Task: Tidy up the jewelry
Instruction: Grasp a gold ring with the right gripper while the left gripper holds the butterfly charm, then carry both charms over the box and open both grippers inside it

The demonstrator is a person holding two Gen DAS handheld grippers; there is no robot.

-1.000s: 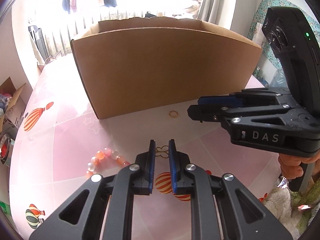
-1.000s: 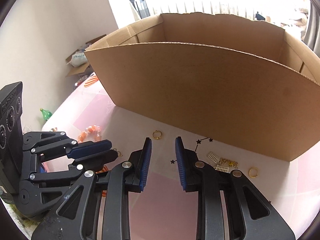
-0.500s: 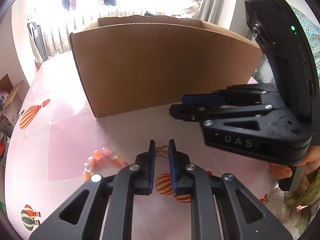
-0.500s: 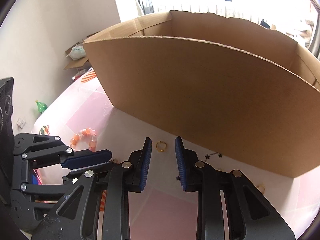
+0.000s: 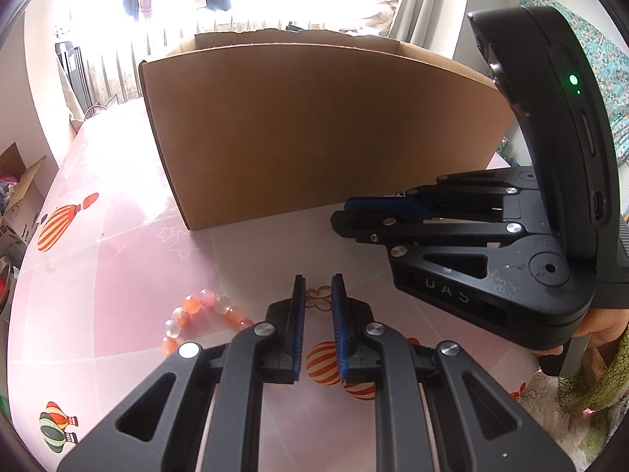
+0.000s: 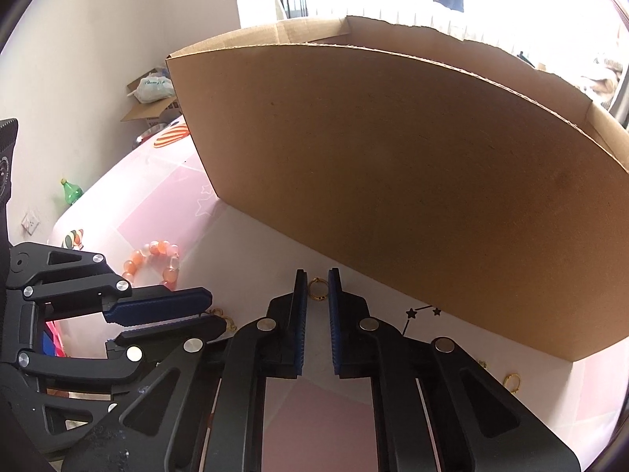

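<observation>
Left wrist view: left gripper (image 5: 317, 289) sits low over the pink balloon-print tablecloth (image 5: 118, 275), jaws narrowed around a small gold clover-shaped charm (image 5: 318, 298) lying flat between the blue fingertips. Whether the pads actually press it, cannot tell; the gap looks just about charm-wide. Probably parked there to claim that piece while the other hand works. The charm's long axis runs across the gap, pad to pad, lobes pointing left and right. An orange and clear bead bracelet (image 5: 204, 314) curls on the cloth just left of the fingers, untouched. The tall brown open-topped cardboard box (image 5: 314, 129) stands behind, likely the drop target. The right gripper (image 5: 354, 218) comes in from the right, near the box's foot, fingers close together.

Right wrist view: right gripper (image 6: 317, 289) has just been closing, jaws now narrow around a small gold ring with a dark bead (image 6: 317, 288). The ring lies flat on the cloth near the box wall (image 6: 393, 196); pad contact is not clear, a sliver of gap seems visible each side. A ring has no real long axis; its opening faces up. The pinch line is crosswise, so the pads should meet its rim. Another gold ring (image 6: 513, 381) waits far right. The left gripper (image 6: 214, 316) sits lower left.
</observation>
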